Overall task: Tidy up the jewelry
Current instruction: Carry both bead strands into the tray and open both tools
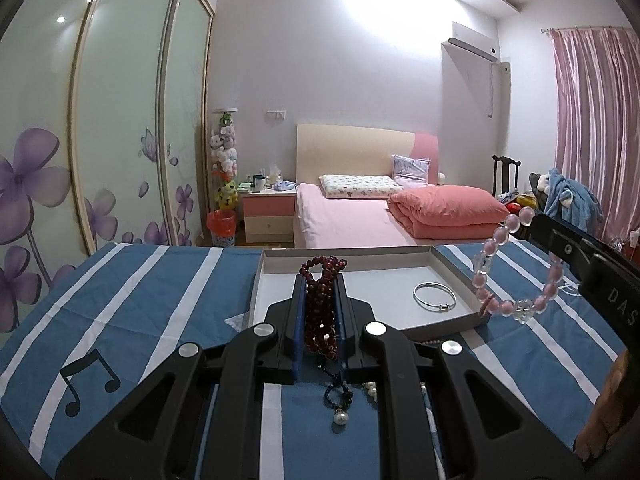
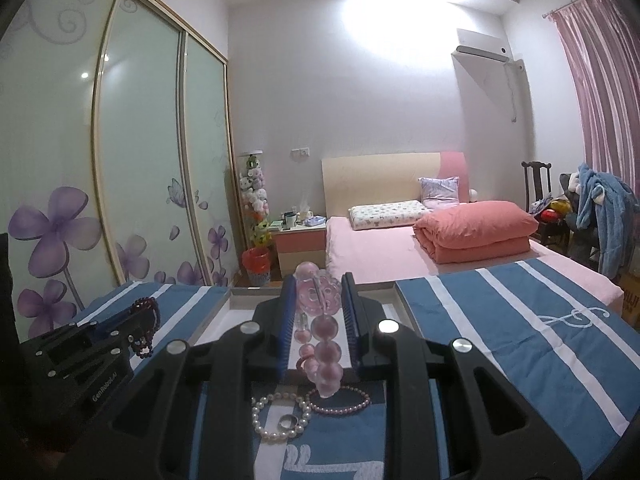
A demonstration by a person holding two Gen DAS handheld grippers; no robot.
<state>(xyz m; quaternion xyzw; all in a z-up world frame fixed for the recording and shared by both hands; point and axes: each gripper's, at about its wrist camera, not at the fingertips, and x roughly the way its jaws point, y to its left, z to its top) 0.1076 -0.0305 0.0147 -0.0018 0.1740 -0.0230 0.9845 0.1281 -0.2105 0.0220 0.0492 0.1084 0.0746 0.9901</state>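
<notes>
Pearl strand (image 2: 280, 416) & ring (image 2: 289, 422) below right tongs (image 2: 319, 306) – unsorted; tray (image 1: 360, 280) ahead holds just a bangle (image 1: 435, 297). Left tongs (image 1: 319, 304) nearly shut on red beads (image 1: 320, 304), right tongs clamp pink beads (image 2: 322, 344) – neither placed yet.

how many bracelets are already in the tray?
1: a silver bangle lying flat in the grey tray. The dark red bead bracelet and pink bead bracelet are in the tongs. The left tongs hide part of the tray floor.

A pink bed (image 1: 352, 220) with a folded coral quilt (image 1: 448, 210) stands against the far wall. Flowered wardrobe doors (image 1: 100, 140) line the left; pink curtains (image 1: 596, 120) hang right.
</notes>
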